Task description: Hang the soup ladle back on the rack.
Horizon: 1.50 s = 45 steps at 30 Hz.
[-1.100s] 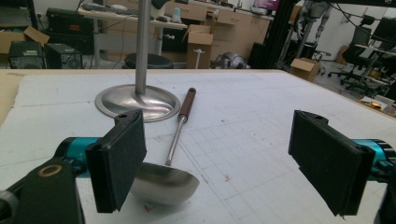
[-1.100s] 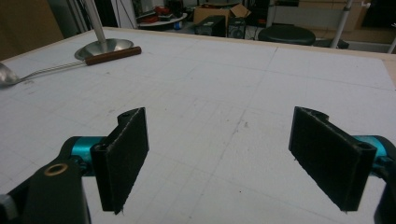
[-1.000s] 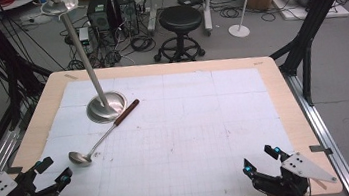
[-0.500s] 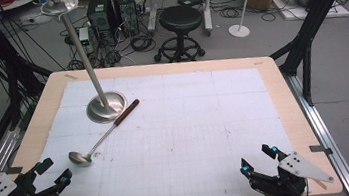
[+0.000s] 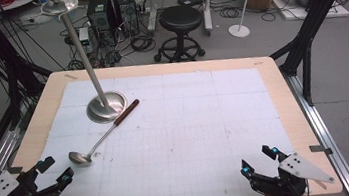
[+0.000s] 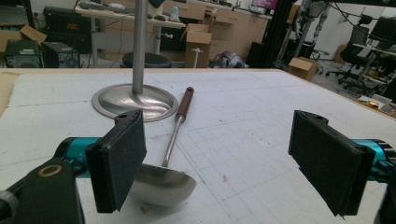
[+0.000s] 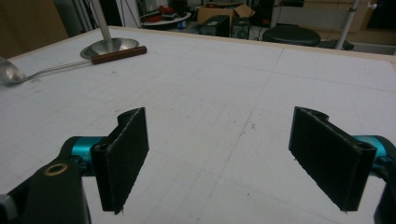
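Barely anything has been moved since a second ago: the right claw point(image 5: 258, 162) has been nudged slightly inward along the near edge, while the ladle point(image 5: 103, 137) has been left where it was. Both claws are held wide open, nothing gripped. The left claw point(image 5: 53, 174) is parked just beside the ladle's bowl, which lies on the gridded surface point(image 5: 191, 126), its brown handle touching the steel stand's base point(image 5: 106, 106). No readable writing can be made out anywhere.

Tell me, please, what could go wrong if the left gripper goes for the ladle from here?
The ladle has a thin shaft lying flat on the table, so the open left gripper might slip off it. Its wooden handle end rests against the metal stand's base, so dragging the ladle could jolt that tall stand.
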Tool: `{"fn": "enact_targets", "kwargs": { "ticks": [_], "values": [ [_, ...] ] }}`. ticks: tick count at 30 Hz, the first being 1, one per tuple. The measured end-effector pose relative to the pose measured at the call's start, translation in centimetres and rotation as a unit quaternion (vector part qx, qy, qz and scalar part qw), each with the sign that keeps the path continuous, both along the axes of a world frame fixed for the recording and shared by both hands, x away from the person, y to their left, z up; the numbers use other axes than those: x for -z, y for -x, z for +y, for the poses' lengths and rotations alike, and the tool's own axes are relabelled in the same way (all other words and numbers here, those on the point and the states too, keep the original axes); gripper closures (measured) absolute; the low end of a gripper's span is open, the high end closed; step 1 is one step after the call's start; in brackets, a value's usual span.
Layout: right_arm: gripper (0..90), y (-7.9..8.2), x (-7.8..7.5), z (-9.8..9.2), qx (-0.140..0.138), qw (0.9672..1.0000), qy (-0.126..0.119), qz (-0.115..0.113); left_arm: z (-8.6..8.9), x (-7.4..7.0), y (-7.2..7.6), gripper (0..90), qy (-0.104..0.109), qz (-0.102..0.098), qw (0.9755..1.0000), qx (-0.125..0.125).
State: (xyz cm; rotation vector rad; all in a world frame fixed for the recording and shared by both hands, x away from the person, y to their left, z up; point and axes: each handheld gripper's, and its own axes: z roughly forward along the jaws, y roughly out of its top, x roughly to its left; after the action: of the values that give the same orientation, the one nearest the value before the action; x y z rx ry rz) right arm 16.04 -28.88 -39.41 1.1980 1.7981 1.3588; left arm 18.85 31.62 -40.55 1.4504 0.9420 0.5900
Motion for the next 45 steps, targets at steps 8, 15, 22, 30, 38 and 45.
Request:
{"fn": "enact_targets", "kwargs": {
  "ticks": [8,15,22,30,38,45],
  "values": [
    [18.8,-0.2,0.0,0.0,0.001,1.0,0.001,0.0,0.9,-1.4,-2.4,19.4,-0.008,0.024,0.9997,0.005],
    [18.7,-0.7,0.1,0.3,-0.005,1.0,0.002,0.003,0.3,-4.1,-6.9,20.5,-0.051,0.057,0.9959,0.05],
    [18.8,-0.6,0.2,0.5,-0.01,0.9999,0.008,0.006,-1.2,-4.1,-10.6,22.9,-0.099,0.096,0.9876,0.076],
    [18.7,-0.7,0.2,0.3,-0.005,1.0,0.005,0.006,-1.7,-3.1,-13.0,27.2,-0.111,0.133,0.981,0.086],
    [18.7,-0.9,0.2,0.7,-0.007,0.9999,0.007,0.009,-3.3,-2.3,-15.4,28.8,-0.162,0.188,0.9627,0.108],
    [18.8,-0.8,0.3,0.3,-0.002,0.9999,0.004,0.009,-4.4,-1.2,-17.1,37.8,-0.219,0.233,0.9385,0.13]
  ]
}}
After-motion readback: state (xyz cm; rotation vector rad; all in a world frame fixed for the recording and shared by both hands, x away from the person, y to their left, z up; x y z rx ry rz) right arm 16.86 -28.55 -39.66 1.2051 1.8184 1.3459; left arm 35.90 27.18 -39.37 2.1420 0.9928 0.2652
